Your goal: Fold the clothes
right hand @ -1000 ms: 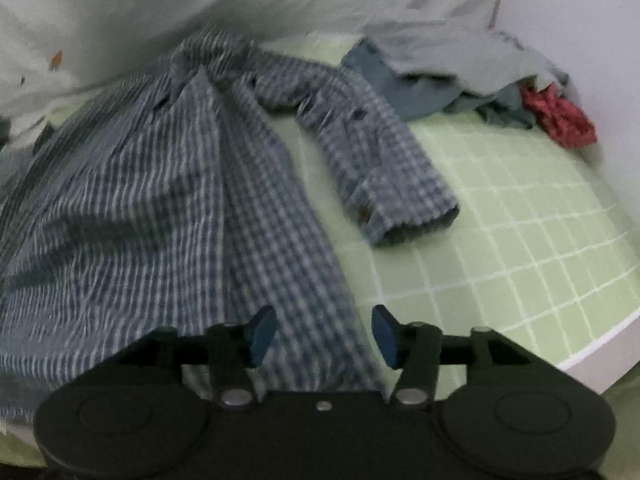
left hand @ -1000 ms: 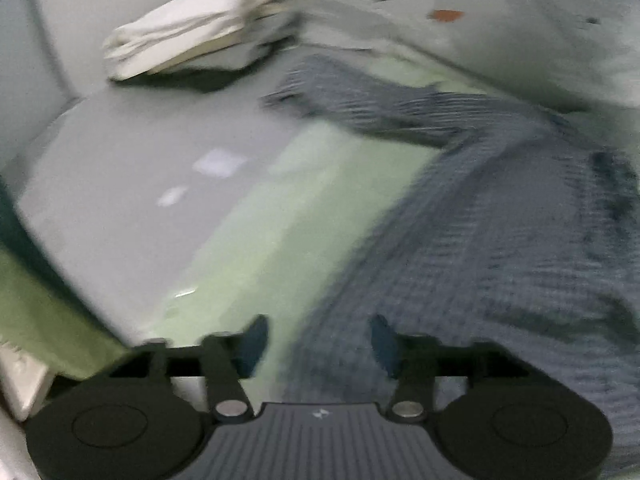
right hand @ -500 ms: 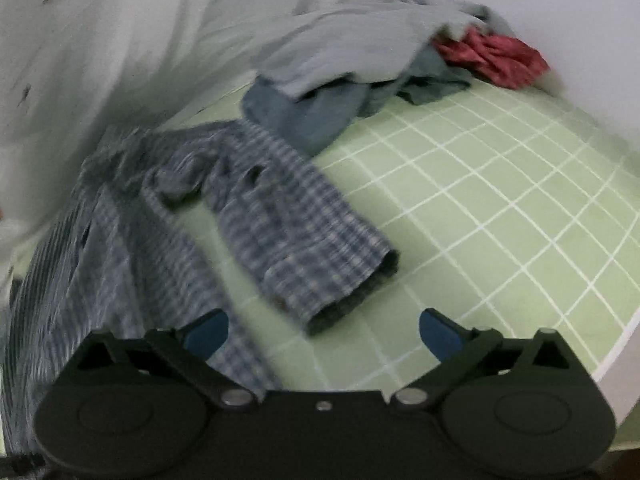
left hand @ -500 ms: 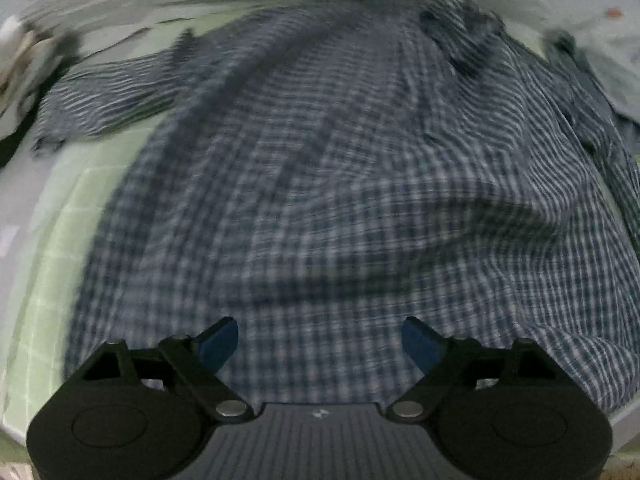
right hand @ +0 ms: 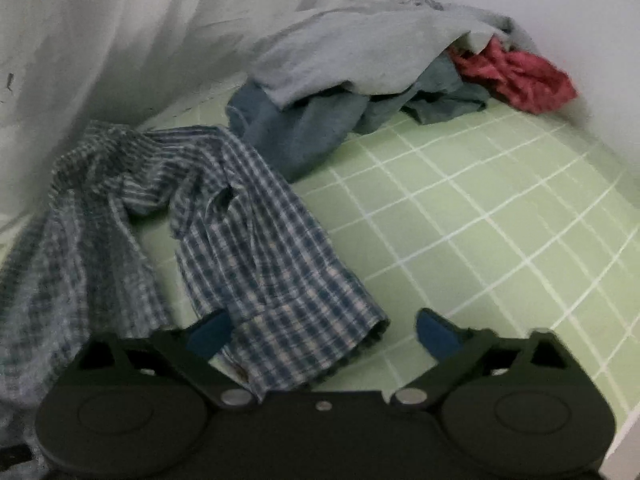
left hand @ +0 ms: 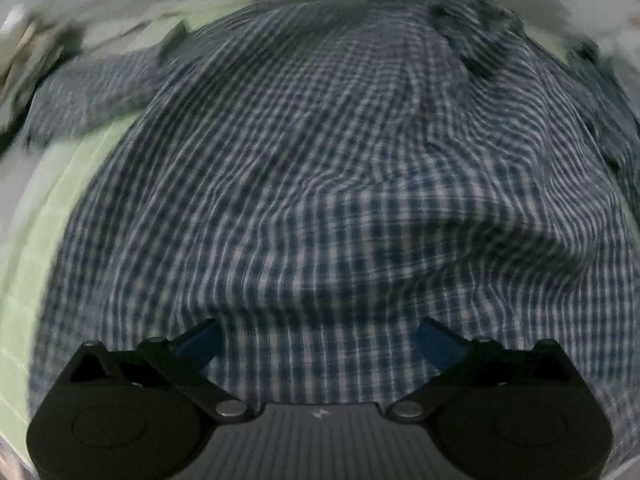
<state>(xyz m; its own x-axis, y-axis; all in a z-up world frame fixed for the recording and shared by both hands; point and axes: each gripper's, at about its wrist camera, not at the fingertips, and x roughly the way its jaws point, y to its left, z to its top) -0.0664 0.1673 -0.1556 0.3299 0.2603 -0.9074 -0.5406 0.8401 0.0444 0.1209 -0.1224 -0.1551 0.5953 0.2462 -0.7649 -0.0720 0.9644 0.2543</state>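
The left gripper point(left hand: 318, 334) is hanging spread wide and holding nothing, with the body of the plaid shirt point(left hand: 340, 200) lying rumpled but opened out straight ahead of its fingers, probably so the shirt's width can be taken in before a fold. The right gripper point(right hand: 320, 330) is likewise gaping and empty, with the shirt's sleeve cuff point(right hand: 320, 332) sitting right between its fingertips on the green checked sheet point(right hand: 500, 220), seemingly lined up for a pinch. Farther ahead and to its right, a pile of unfolded clothes point(right hand: 360, 80) is waiting by the wall.
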